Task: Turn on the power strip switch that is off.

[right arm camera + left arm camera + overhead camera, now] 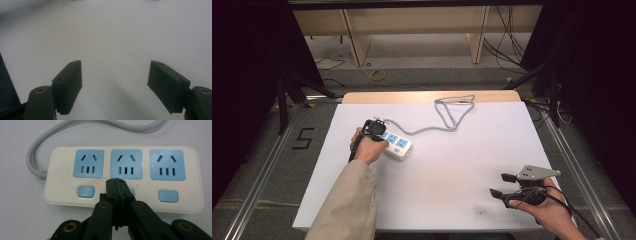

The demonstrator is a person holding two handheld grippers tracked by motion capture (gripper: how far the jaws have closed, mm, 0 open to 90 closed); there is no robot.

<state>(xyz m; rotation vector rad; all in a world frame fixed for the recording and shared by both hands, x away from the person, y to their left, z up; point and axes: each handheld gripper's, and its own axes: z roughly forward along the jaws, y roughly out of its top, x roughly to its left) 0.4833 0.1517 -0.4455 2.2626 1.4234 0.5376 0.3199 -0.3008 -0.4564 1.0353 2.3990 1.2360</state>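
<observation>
One white plastic power strip (122, 178) lies left of the middle of the one white table (452, 170). It carries three blue socket panels (88, 163) in a row and three blue rounded switch buttons (85, 191) along its near edge, the middle one partly hidden. Two small red indicator lights (97, 183) glow, by the left and right buttons. One grey cord (432, 125) runs from it toward the far edge. Two black two-jaw grippers (507, 185) are in view, one at the left and one near right.

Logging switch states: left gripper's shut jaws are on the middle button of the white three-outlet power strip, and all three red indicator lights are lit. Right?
Not quite. On the white power strip with blue outlets, the left gripper view shows red lights lit by the two outer buttons; the middle indicator is dark. The left gripper, jaws shut, is indeed on the middle button.
</observation>
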